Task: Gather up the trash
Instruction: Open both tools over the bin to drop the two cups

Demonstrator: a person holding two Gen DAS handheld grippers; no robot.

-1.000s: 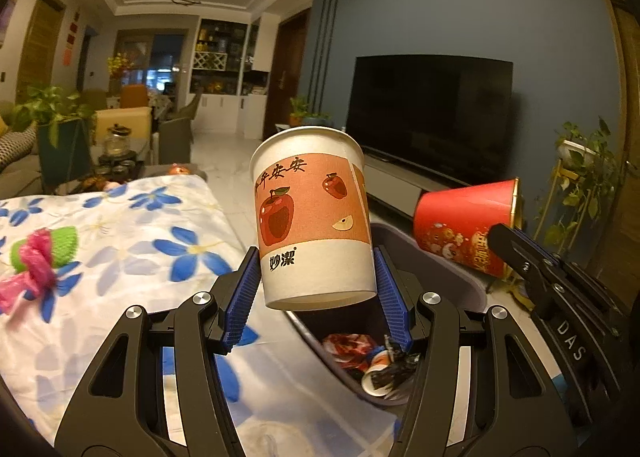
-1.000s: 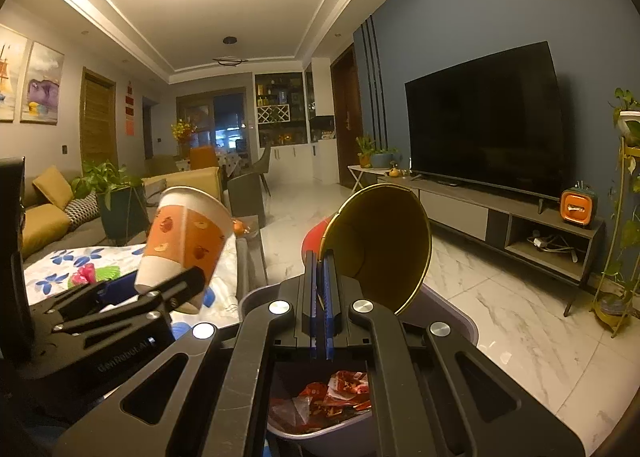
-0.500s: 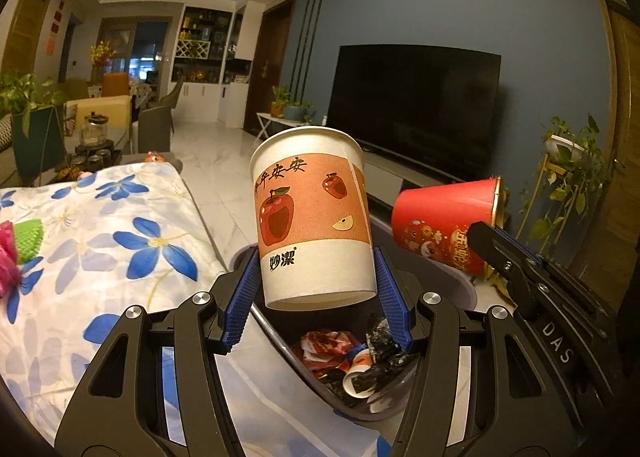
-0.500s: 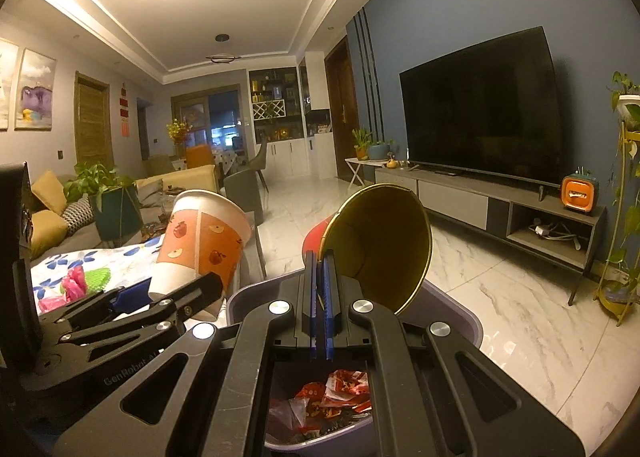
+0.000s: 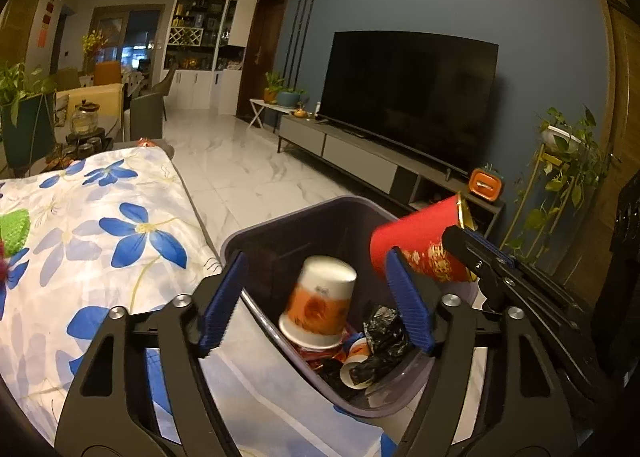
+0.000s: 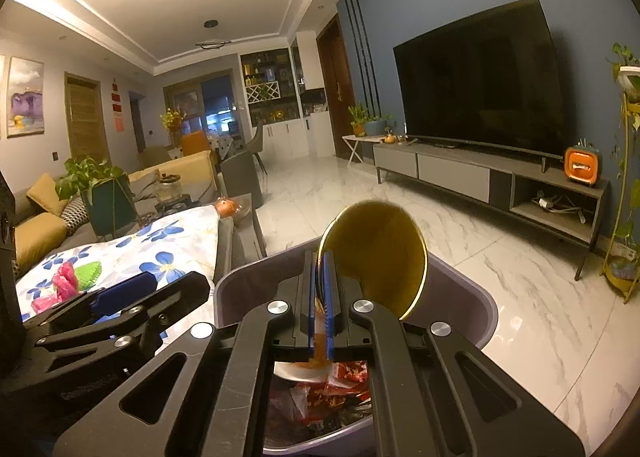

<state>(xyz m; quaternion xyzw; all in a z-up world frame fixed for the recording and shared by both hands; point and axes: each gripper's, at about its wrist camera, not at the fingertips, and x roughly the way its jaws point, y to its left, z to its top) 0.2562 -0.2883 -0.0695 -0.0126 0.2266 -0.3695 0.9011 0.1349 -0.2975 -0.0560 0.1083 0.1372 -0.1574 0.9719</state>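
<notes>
The left claw [image 5: 316,305] stands wide open and empty above a dark trash bin [image 5: 280,225], its blue pads [image 5: 224,301] spread to either side. Inside the bin, an apple-print paper cup [image 5: 320,305] lies upside down on a heap of red wrappers and black scraps [image 5: 384,333]. At the bin's right side the right claw [image 6: 319,305] is clamped tight on the rim of a red cup with a gold lining [image 6: 380,257], holding it tilted over the bin with its mouth turned toward that claw's camera. To the bin's left, a counter draped in a blue-flowered cloth [image 5: 100,225] carries a green and pink item [image 6: 76,277], well apart from the bin.
</notes>
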